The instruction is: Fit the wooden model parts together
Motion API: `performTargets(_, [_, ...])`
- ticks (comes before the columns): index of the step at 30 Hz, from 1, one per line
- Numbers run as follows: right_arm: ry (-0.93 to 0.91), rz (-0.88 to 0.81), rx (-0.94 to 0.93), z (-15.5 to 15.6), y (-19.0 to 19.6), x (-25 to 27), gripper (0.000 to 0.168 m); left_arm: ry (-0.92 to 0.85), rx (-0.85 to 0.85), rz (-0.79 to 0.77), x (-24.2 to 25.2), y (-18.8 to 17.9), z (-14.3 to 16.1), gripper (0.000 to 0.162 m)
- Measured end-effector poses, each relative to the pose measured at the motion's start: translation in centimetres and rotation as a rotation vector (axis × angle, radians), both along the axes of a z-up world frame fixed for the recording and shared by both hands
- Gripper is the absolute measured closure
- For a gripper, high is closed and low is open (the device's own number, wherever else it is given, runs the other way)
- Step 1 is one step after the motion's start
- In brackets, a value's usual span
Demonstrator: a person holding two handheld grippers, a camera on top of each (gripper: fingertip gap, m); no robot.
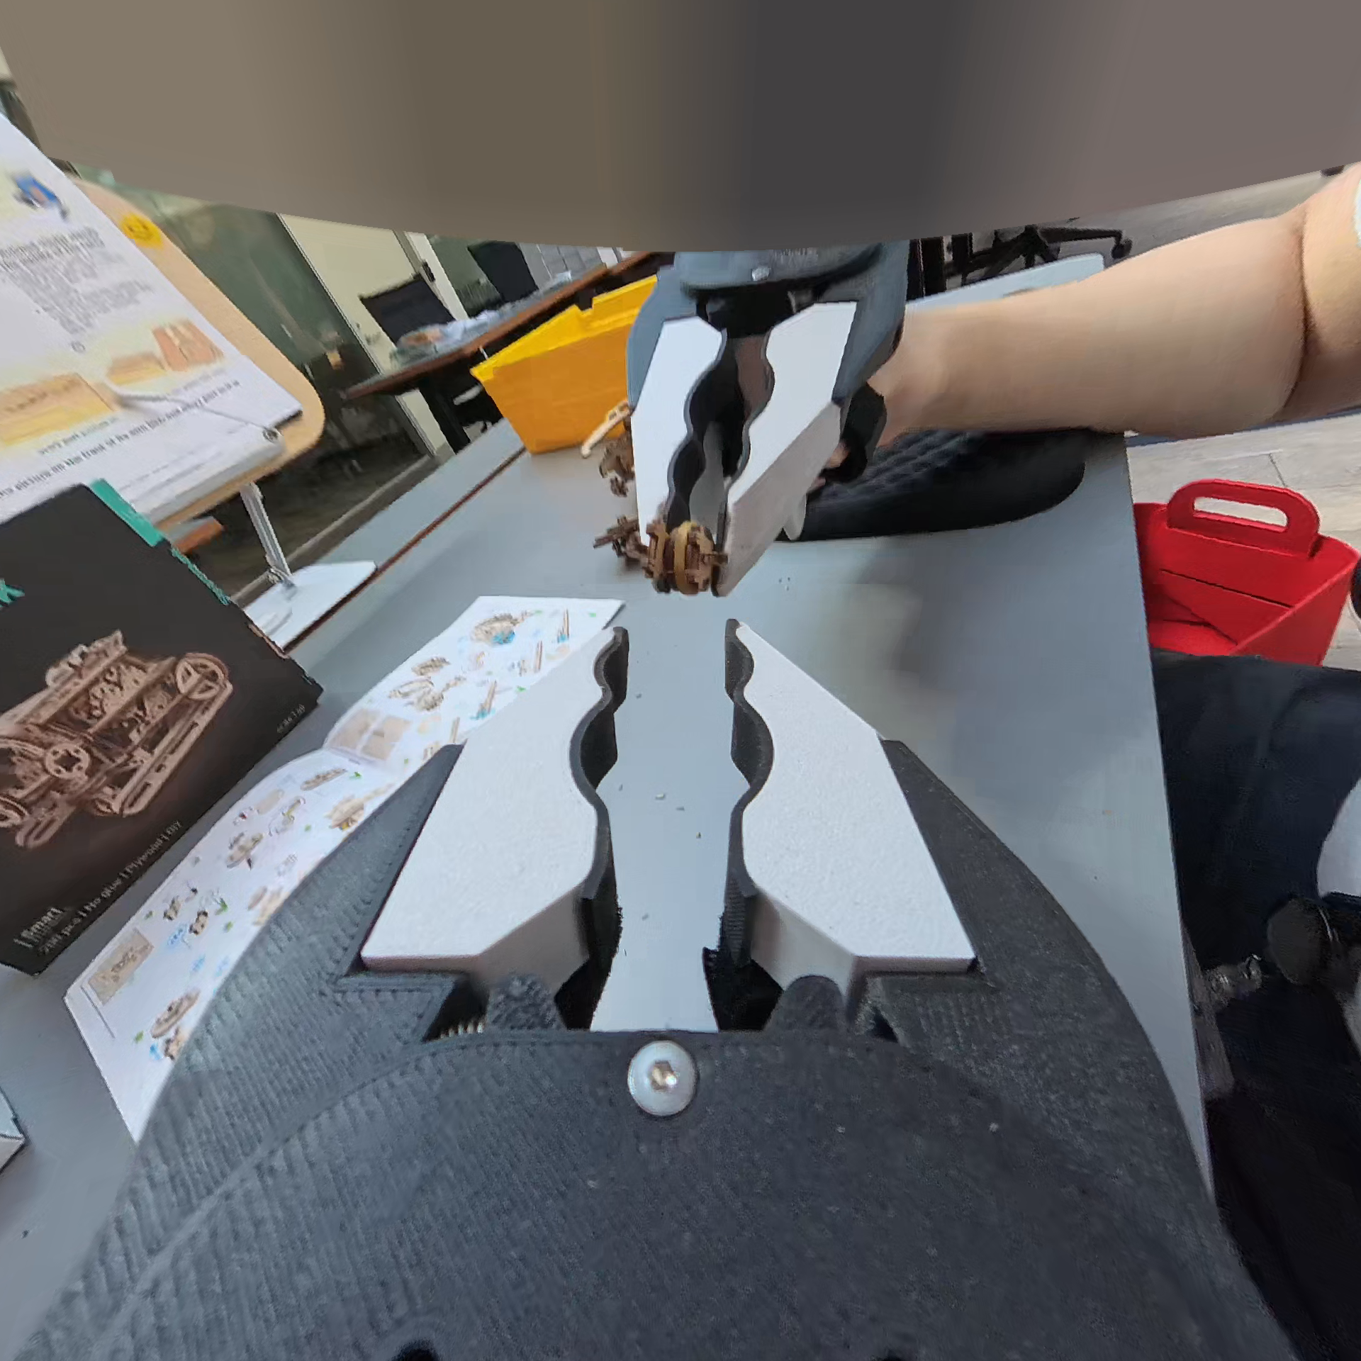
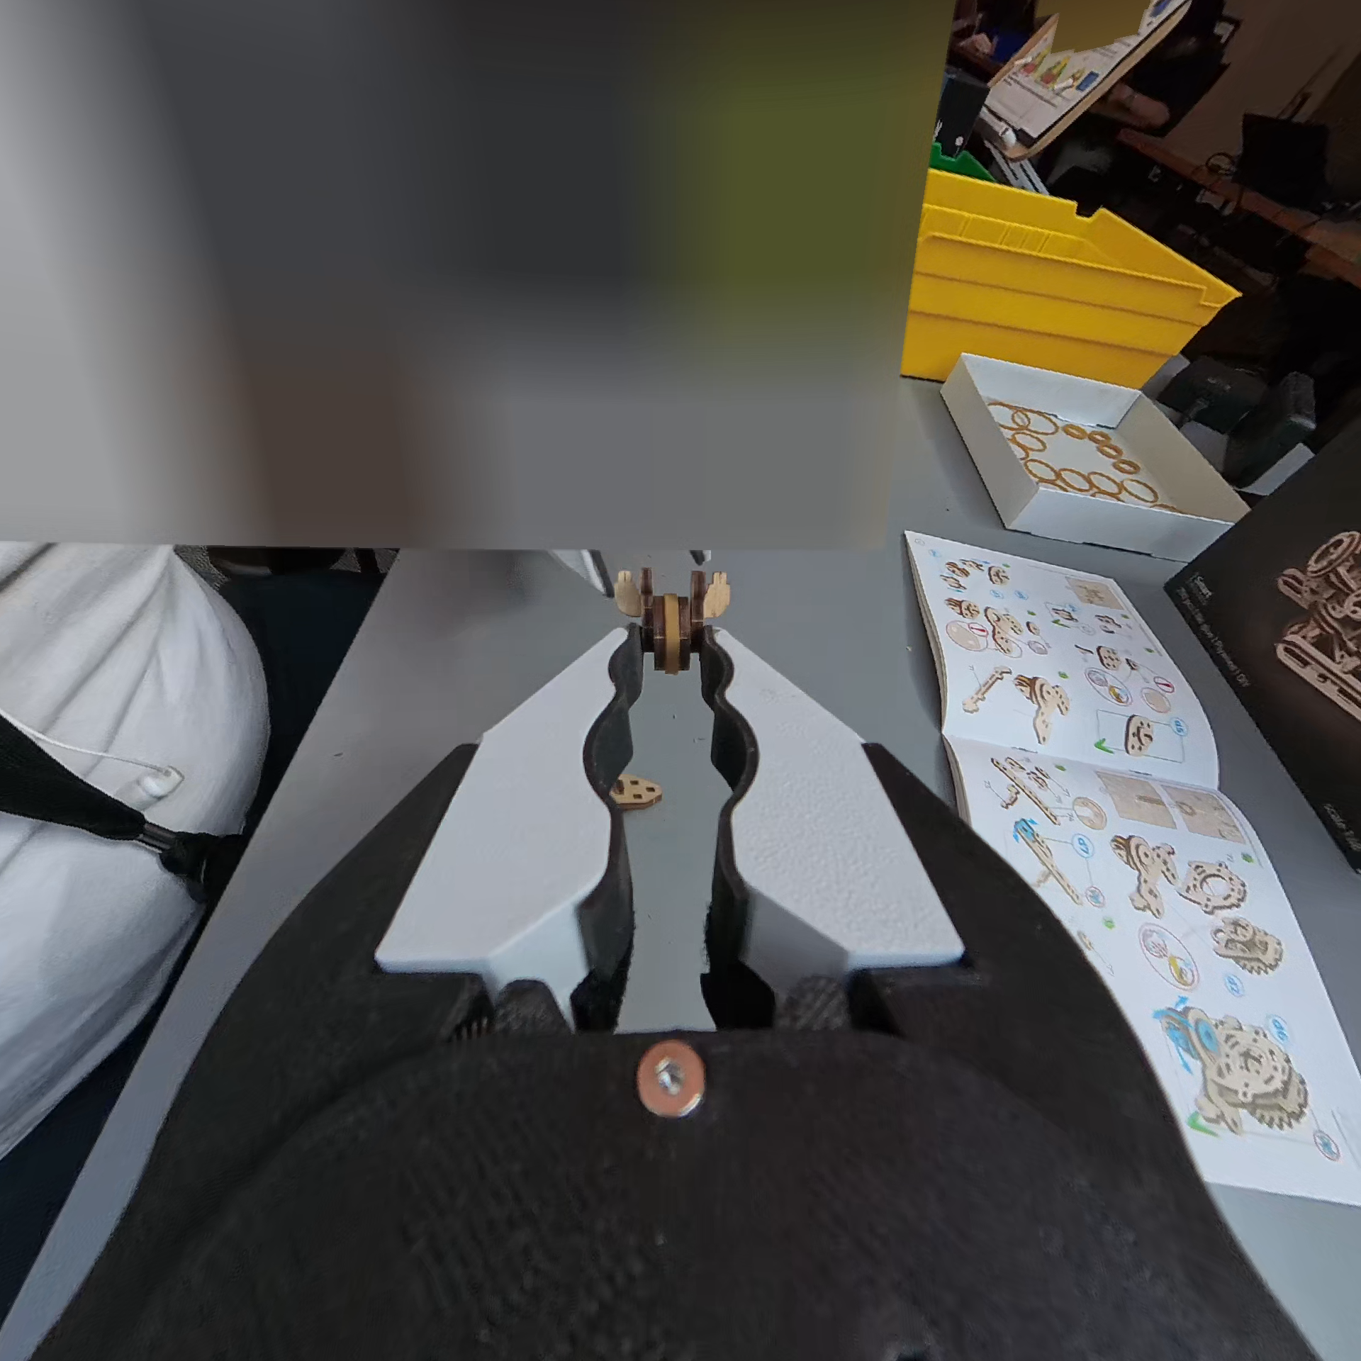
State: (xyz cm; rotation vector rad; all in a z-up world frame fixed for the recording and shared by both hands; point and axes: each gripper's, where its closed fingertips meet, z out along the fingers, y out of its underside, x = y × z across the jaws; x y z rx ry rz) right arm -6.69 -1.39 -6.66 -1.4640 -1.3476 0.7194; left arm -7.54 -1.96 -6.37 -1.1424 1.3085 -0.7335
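My right gripper [image 2: 670, 639] is shut on a small wooden model assembly [image 2: 669, 616], a stack of brown and pale discs with lobed pieces on both sides, held at the fingertips above the grey table [image 2: 825, 633]. In the left wrist view the same gripper [image 1: 685, 560] hangs ahead with the assembly [image 1: 681, 554] in its tips. My left gripper [image 1: 676, 635] is open and empty, just below and in front of it. A small flat wooden piece [image 2: 635, 794] lies on the table under the right gripper. More wooden parts [image 1: 617, 460] lie farther back.
An open instruction booklet [image 1: 324, 795] [image 2: 1090, 847] and a black kit box [image 1: 118, 722] [image 2: 1296, 648] lie on the table. A white tray [image 2: 1046, 508] holds wooden rings. A yellow bin [image 2: 1046, 287] [image 1: 567, 368], a red bin [image 1: 1245, 574] and a stand with a sheet [image 1: 132, 331] are nearby. The grippers are tip to tip, or close to it.
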Motion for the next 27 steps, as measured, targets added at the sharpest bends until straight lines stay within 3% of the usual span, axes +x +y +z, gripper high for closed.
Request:
performTargets(6, [-0.198, 0.053, -0.164, -3.6, 0.2, 2.8, 0.153, 0.31, -0.173, -0.025, 0.4, -0.1, -5.8, 0.126])
performTargets(10, [-0.326, 0.071, -0.147, -5.7, 0.0, 3.9, 0.153, 0.368, -0.206, -0.061, 1.4, -0.3, -6.6, 0.121])
performTargets(17, [-0.392, 0.079, -0.146, -6.9, -0.2, 4.2, 0.153, 0.53, -0.242, -0.109, 3.1, -0.4, -9.0, 0.108])
performTargets(20, [-0.406, 0.09, -0.148, -7.1, -0.5, 4.2, 0.153, 0.537, -0.257, -0.115, 3.3, -0.4, -9.1, 0.11])
performTargets(23, [-0.42, 0.095, -0.139, -7.3, -0.7, 3.9, 0.153, 0.538, -0.251, -0.103, 3.4, -0.3, -9.1, 0.126])
performTargets(27, [-0.442, 0.085, -0.13, -7.5, -0.7, 3.7, 0.153, 0.539, -0.206, -0.097, 3.4, -0.4, -9.1, 0.131])
